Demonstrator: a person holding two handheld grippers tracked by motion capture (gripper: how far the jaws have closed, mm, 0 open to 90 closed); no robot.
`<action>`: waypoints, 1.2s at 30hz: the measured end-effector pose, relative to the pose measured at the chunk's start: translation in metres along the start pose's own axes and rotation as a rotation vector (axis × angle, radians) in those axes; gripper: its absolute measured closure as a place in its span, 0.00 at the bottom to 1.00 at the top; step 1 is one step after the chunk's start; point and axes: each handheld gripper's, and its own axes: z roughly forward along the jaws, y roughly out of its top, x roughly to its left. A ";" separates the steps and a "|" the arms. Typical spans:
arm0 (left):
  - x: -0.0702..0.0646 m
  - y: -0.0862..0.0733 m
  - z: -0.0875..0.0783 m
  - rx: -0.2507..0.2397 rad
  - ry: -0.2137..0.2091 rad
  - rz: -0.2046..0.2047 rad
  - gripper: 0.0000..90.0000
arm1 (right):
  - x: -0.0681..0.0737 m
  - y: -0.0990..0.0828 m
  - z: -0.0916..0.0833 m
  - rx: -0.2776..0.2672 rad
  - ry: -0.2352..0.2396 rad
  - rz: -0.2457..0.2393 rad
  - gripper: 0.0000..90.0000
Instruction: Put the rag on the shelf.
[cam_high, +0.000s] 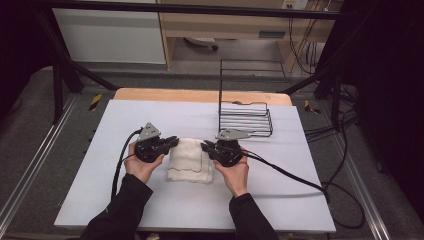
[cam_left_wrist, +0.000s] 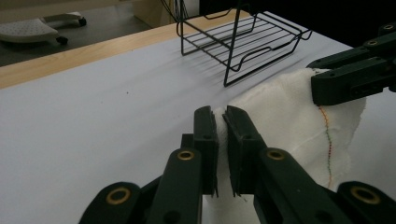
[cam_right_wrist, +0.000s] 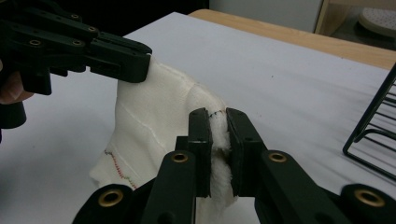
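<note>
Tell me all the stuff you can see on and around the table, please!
towel: one, white with a coloured stitched edge, middle of the table, pinched at two corners
wire rack: one, black, far right part of the table
table cover: one, pale grey-white, over a wooden table
cables: two, black, trailing from the grippers
left gripper: one, black, shut on the towel's left side
right gripper: one, black, shut on the towel's right side
hands: two, in black sleeves, at the near edge
</note>
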 end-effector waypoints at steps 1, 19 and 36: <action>-0.002 0.002 -0.001 -0.003 -0.003 0.003 0.92 | 0.000 0.001 -0.002 -0.006 -0.002 0.000 0.90; -0.023 0.018 -0.011 -0.075 -0.016 0.014 0.92 | 0.002 0.015 -0.036 -0.069 -0.027 -0.051 0.91; -0.037 0.039 -0.013 -0.191 -0.018 0.019 0.92 | 0.002 0.024 -0.064 -0.170 -0.057 -0.094 0.91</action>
